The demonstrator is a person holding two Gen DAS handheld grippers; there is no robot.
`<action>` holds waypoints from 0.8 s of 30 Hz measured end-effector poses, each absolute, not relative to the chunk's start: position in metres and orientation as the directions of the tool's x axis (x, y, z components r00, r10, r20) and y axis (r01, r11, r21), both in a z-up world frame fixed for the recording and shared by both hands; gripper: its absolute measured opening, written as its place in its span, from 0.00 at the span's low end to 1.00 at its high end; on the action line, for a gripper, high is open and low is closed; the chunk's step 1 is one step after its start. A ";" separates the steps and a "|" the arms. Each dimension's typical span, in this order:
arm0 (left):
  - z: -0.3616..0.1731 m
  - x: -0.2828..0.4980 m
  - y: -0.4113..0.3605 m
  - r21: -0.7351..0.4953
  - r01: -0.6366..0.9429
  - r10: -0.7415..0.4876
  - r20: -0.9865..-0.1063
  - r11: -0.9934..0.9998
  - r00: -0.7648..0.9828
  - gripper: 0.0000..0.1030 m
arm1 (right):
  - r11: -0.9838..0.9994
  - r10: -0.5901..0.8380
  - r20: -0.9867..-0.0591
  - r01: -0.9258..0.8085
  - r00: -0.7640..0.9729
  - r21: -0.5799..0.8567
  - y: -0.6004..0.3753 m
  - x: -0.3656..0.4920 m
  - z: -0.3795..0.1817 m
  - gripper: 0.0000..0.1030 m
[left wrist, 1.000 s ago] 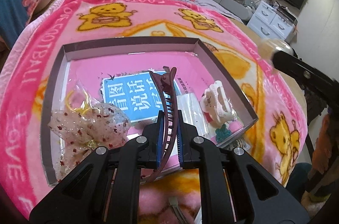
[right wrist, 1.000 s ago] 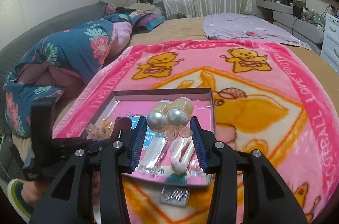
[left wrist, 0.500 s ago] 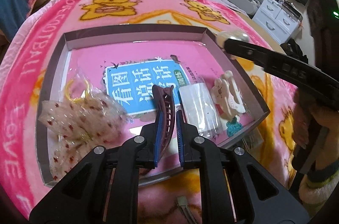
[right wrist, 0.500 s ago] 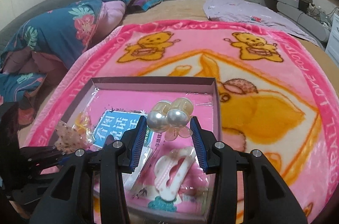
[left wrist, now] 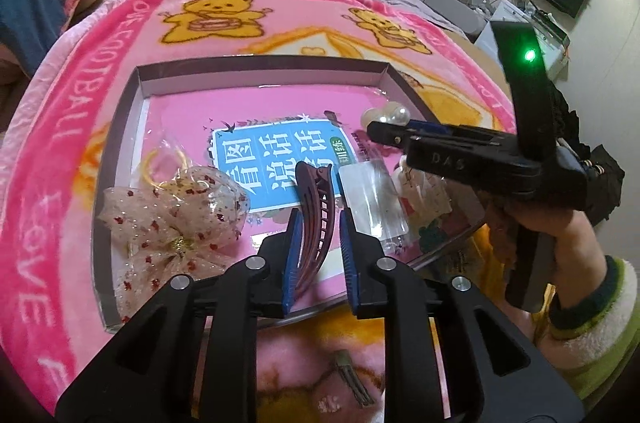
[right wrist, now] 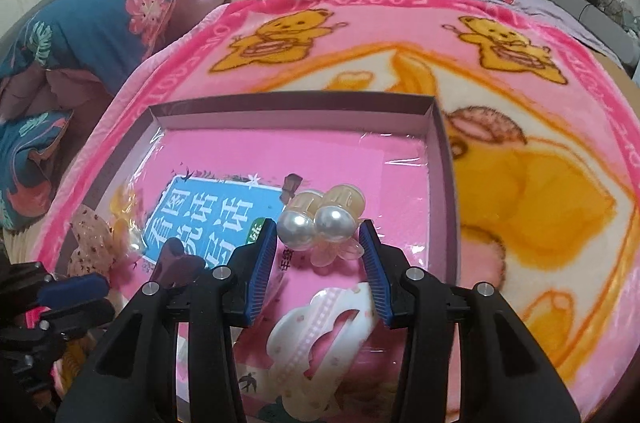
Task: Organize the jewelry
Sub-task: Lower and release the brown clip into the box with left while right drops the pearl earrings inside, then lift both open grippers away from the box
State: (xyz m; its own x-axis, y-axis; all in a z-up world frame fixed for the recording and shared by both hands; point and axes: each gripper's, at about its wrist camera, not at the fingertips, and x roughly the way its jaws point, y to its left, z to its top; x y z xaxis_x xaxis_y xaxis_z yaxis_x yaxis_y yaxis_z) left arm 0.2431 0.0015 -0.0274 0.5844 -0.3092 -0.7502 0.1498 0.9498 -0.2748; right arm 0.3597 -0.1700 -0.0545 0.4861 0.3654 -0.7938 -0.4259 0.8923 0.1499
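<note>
A shallow grey box [left wrist: 256, 67] with a pink book [left wrist: 280, 159] inside lies on a pink bear blanket. My left gripper [left wrist: 318, 219] has its jaws parted; a maroon hair clip [left wrist: 314, 207] leans on the left pad above the box's near part. My right gripper [right wrist: 318, 231] is shut on a pearl hair clip [right wrist: 316, 227] and holds it over the box's right side; it shows in the left wrist view [left wrist: 384, 117]. A white cloud clip [right wrist: 320, 335], a sheer spotted bow [left wrist: 172, 219] and a clear packet [left wrist: 372, 199] lie in the box.
The box wall [right wrist: 442, 159] is close on the right of the pearl clip. A small metal clip [left wrist: 352, 379] lies on the blanket [left wrist: 80, 127] in front of the box. A floral quilt [right wrist: 100, 23] is heaped at far left.
Both grippers moved in over the box and lower. The left jaws opened wider around the maroon clip. The right gripper carried the pearl clip forward above the book.
</note>
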 end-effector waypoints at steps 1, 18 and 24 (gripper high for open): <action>-0.027 0.242 0.001 -0.270 0.150 -0.306 -0.750 0.951 0.586 0.16 | 0.891 0.369 -0.794 -0.427 0.483 0.154 -0.170 0.359 -0.054 0.41; -0.011 0.237 0.002 -0.256 0.162 -0.301 -0.731 0.953 0.612 0.36 | 0.896 0.398 -0.751 -0.401 0.526 0.193 -0.183 0.342 -0.032 0.74; 0.000 0.234 0.011 -0.263 0.143 -0.292 -0.714 0.954 0.636 0.60 | 0.903 0.397 -0.714 -0.387 0.577 0.189 -0.194 0.328 -0.015 0.90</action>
